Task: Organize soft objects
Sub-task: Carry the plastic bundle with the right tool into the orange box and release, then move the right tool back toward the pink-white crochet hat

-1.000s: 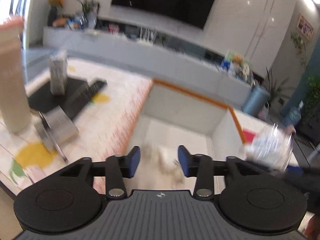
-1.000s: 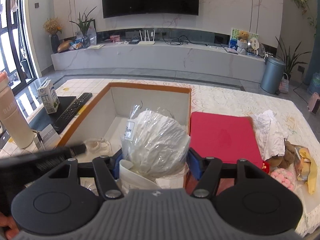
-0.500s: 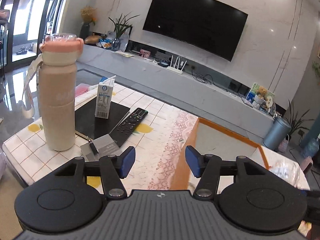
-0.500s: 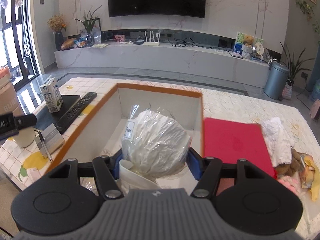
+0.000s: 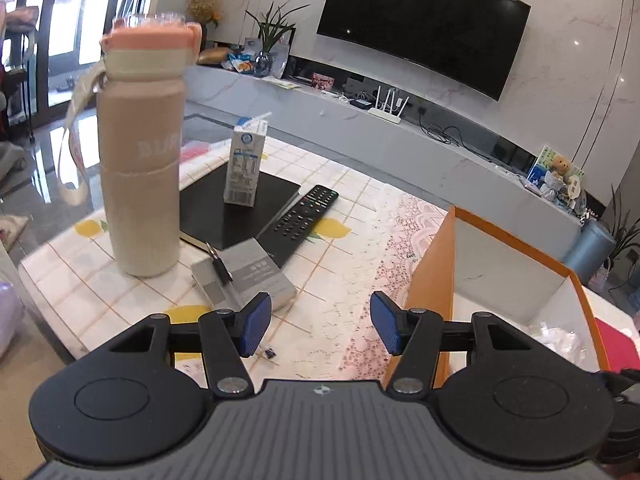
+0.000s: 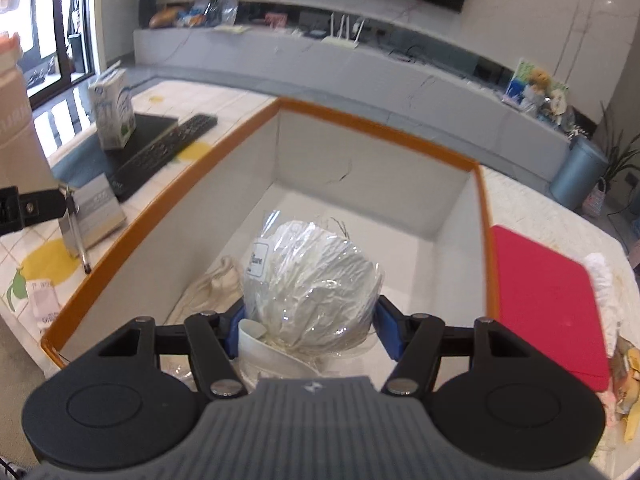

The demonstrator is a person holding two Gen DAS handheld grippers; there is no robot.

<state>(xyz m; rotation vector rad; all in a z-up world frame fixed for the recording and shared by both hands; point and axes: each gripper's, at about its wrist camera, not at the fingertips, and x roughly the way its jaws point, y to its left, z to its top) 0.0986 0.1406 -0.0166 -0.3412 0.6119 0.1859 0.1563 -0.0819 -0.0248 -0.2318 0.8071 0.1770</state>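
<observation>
The right gripper (image 6: 308, 326) is clamped on a white soft item sealed in a clear plastic bag (image 6: 310, 284). Both blue pads (image 6: 387, 332) press against the sides of the bag. The bag hangs inside the orange-rimmed box (image 6: 380, 130), above the box floor and toward its near end. A cream cloth pouch (image 6: 212, 288) lies on the box floor, just beside the bag on the left.

The left gripper (image 5: 318, 330) holds nothing. Its jaws stand well apart after opening over the past second, and only the tablecloth (image 5: 340, 264) shows between them. This gripper hovers over the table just outside the left wall of the box.

The box stands on the table with a red flat mat (image 6: 548, 304) touching its right wall. More soft items, among them a white cloth (image 6: 604, 280) and a yellow piece (image 6: 632, 412), lie at the right edge of the table beyond the mat.

To the left of the box, toward the left edge of the table:
- a tall beige bottle with a pink cap (image 5: 140, 168), upright;
- a milk carton (image 5: 245, 164), upright on a black pad (image 5: 224, 208);
- a remote control (image 5: 300, 216), just beside the black pad;
- a small grey booklet with a pen (image 5: 244, 276), near the bottle.
</observation>
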